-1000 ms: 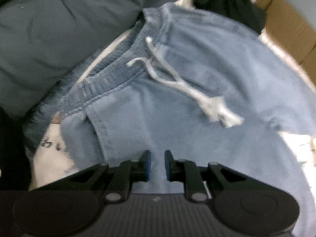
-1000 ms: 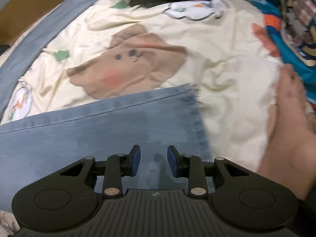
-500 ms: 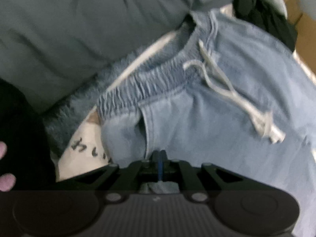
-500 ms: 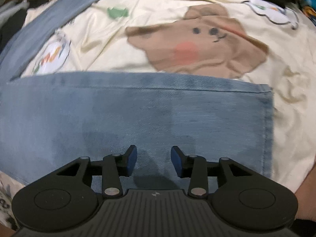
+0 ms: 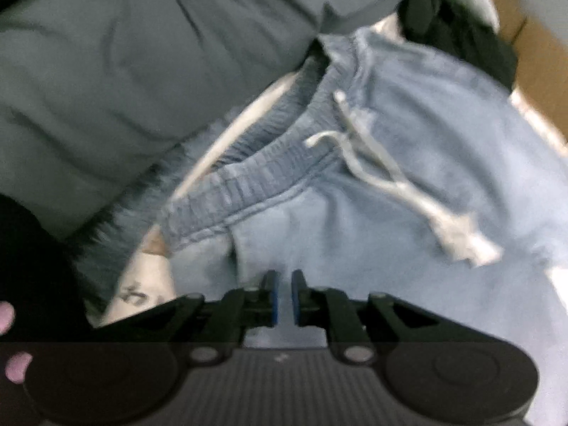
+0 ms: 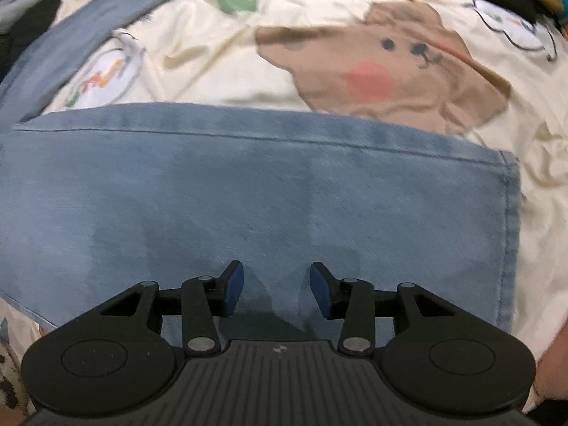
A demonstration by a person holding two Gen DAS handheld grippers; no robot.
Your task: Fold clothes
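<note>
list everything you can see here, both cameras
pants: 1, light blue, waistband in the left view, a leg flat on the sheet in the right view
drawstring: 1, white, lying across the pants front below the waistband
grey garment: 1, dark grey, bunched above the waistband
black cloth: 1, black, beyond the pants, top right
cardboard: 1, brown, far right edge
sheet: 1, cream, under the pants
bear print: 1, brown with a pink cheek, on the sheet
fingertips: 2, left edge
left gripper: 1, black with blue pads, jaws almost together and opening, on the pants
right gripper: 1, same colours, open over the leg
</note>
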